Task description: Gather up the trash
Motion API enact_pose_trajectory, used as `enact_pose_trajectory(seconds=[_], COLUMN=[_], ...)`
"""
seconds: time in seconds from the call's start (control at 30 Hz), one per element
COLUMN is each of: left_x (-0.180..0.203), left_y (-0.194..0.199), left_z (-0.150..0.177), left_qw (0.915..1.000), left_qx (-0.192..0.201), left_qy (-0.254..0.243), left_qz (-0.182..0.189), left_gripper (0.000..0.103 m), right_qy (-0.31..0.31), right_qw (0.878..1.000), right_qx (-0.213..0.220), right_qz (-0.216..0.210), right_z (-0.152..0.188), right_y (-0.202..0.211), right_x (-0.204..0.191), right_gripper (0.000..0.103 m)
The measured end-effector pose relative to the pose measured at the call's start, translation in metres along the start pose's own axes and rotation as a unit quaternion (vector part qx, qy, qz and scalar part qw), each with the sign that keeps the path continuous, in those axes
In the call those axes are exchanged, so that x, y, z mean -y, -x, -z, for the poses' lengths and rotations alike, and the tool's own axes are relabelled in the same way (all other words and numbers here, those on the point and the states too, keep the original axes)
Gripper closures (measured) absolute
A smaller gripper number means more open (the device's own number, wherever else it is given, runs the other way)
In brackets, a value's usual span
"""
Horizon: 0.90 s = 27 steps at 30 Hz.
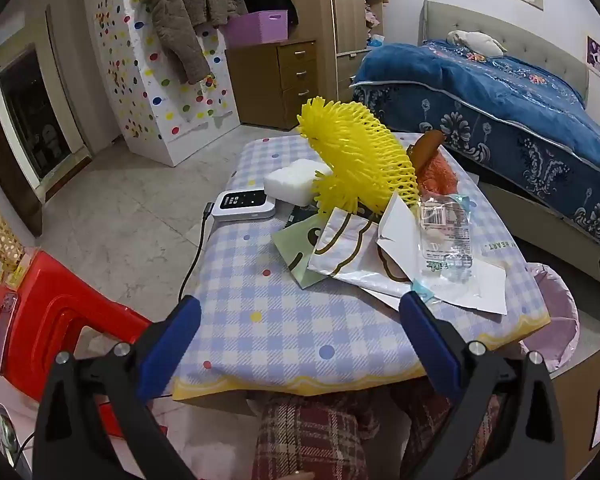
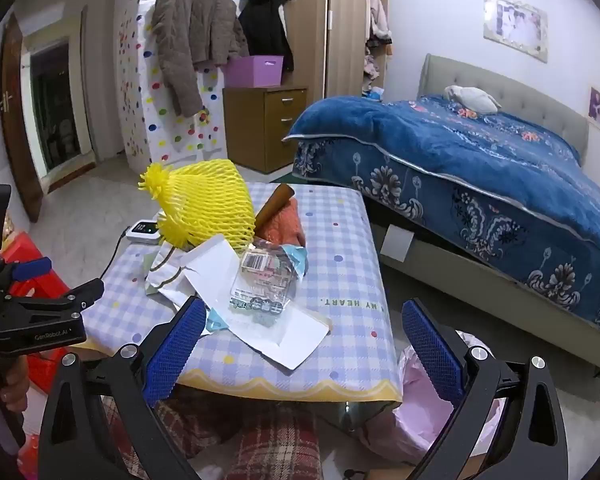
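A pile of trash lies on the checked table (image 1: 260, 300) (image 2: 340, 248): a yellow foam fruit net (image 1: 360, 164) (image 2: 208, 208), a clear plastic package (image 1: 446, 236) (image 2: 264, 280), white torn paper (image 1: 480, 288) (image 2: 284, 336), printed wrappers (image 1: 340, 248) (image 2: 164, 268), an orange cloth-like item (image 1: 436, 176) (image 2: 284, 220) and a brown piece (image 1: 424, 144) (image 2: 274, 204). My left gripper (image 1: 300, 312) is open and empty, just short of the pile. My right gripper (image 2: 304, 320) is open and empty over the table's near edge. A bin with a pink liner (image 1: 556, 312) (image 2: 432, 412) stands right of the table.
A white foam block (image 1: 296, 180) and a white device with a cable (image 1: 246, 205) (image 2: 142, 232) lie on the table. A red stool (image 1: 52, 320) stands to the left. A bed with a blue cover (image 1: 500, 92) (image 2: 460, 152) is to the right.
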<state>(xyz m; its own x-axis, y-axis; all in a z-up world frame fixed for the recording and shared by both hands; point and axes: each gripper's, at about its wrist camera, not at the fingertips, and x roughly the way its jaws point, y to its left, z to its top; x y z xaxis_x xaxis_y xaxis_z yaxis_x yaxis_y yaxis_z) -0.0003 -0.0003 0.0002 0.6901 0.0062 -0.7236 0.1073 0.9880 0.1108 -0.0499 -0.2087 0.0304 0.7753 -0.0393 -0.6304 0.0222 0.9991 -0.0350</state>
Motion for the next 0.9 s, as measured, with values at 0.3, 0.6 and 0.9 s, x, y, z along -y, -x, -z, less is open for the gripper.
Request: enact_pose_trajectory(seconds=[0.3,0.6,0.9], left_x=[-0.0012,0.0018,0.0042], left_y=[-0.0011,-0.0030,-0.0076], left_z=[0.0013,0.0015,0.0022], left_qw=[1.0000,1.0000,1.0000], left_qx=[-0.002,-0.003,-0.009], left_qy=[0.000,-0.002,-0.002], left_qz=[0.005,0.004,0.000], left_gripper=[0.007,0.007,0.007], right_qy=[-0.003,-0.003,-0.003], right_qw=[1.000,1.000,1.000], right_qx=[0.002,0.001,-0.001], right_qz=[-0.002,-0.002,-0.002], right_z=[0.0030,-0.0025,0.0056], right_y=[-0.0001,-0.0018,-0.0038], right_x=[0.0006,-0.0002,0.0046], right_gripper=[0.006,0.006,0.006])
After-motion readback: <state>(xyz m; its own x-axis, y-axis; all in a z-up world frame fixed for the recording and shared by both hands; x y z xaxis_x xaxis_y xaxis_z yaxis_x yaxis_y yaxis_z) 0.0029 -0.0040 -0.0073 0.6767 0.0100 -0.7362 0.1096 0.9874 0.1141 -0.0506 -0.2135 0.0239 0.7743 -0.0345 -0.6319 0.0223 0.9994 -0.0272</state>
